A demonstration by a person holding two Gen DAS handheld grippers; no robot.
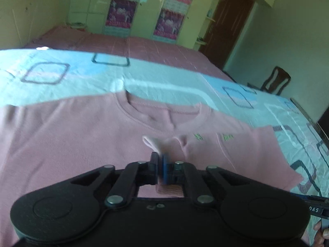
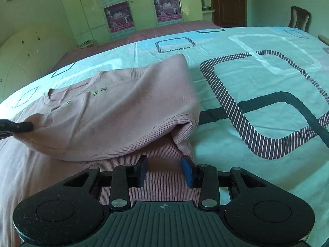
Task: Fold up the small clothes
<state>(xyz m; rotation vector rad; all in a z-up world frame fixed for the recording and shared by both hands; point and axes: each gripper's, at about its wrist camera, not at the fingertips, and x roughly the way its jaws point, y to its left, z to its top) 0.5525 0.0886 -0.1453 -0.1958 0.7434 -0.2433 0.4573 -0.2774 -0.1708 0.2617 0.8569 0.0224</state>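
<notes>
A small pink knit sweater [image 1: 86, 144] lies on a light blue patterned bedsheet [image 1: 164, 78], neck opening toward the far side. My left gripper [image 1: 159, 160] is shut on a pinch of the sweater with a white label sticking out of it. In the right wrist view the sweater [image 2: 115, 111] has its right side folded over onto its body. My right gripper [image 2: 164, 170] is open just above the ribbed hem, holding nothing. The left gripper's black tip [image 2: 18, 127] shows at the left edge, clamped on the fabric.
The bedsheet [image 2: 257, 78] spreads wide to the right of the sweater. A pink mattress cover [image 1: 127, 45] lies beyond it. Green wardrobes with posters [image 2: 131, 10], a brown door [image 2: 228, 2] and a wooden chair [image 2: 299, 18] stand at the back.
</notes>
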